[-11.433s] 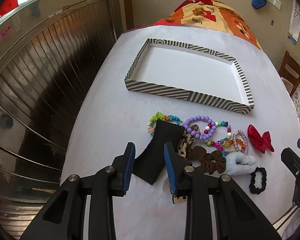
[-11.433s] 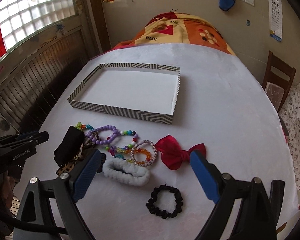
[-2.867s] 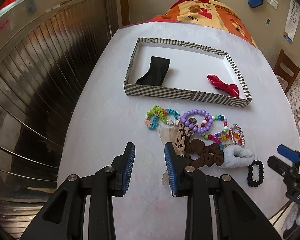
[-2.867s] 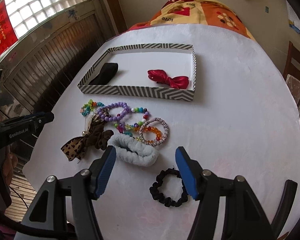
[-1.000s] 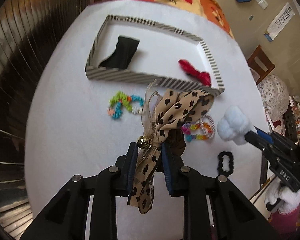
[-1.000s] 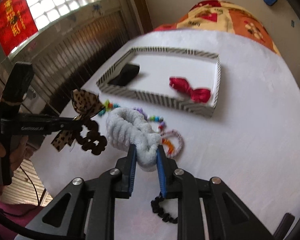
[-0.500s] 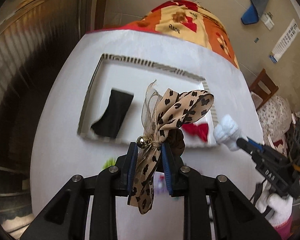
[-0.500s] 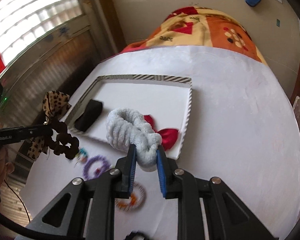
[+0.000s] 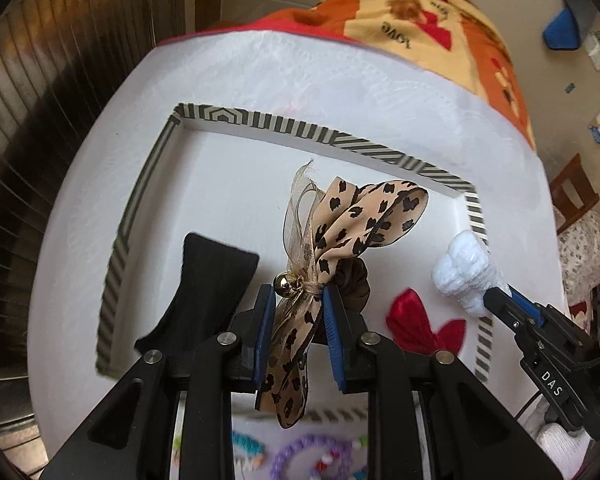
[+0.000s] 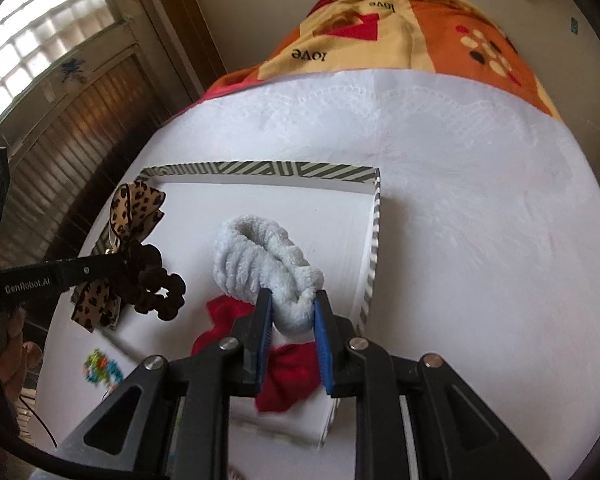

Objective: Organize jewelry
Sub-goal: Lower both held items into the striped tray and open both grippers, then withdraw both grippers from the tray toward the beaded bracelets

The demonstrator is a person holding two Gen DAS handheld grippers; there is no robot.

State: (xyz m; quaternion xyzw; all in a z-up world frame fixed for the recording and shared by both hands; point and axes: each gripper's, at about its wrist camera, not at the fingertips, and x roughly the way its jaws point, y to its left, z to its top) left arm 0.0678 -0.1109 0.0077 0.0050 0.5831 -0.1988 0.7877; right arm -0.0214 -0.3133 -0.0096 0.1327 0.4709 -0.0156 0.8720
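My left gripper point(image 9: 298, 300) is shut on a leopard-print bow point(image 9: 356, 216) with a brown scrunchie point(image 10: 156, 284) and holds it above the striped tray point(image 9: 300, 130). My right gripper point(image 10: 290, 300) is shut on a fluffy white scrunchie point(image 10: 260, 252), held above the tray's right part point(image 10: 374, 232); it also shows in the left wrist view point(image 9: 466, 264). A black hair piece point(image 9: 208, 280) and a red bow point(image 9: 416, 320) lie inside the tray.
Colourful bead bracelets point(image 9: 308, 456) lie on the white table in front of the tray; one point(image 10: 102, 372) shows in the right wrist view. A patterned orange blanket point(image 10: 400, 32) lies beyond the table. A wooden chair point(image 9: 572, 192) stands at the right.
Both grippers have moved forward over the tray with their items. The tray now fills the middle of both views and the bracelets have dropped to the bottom edge.
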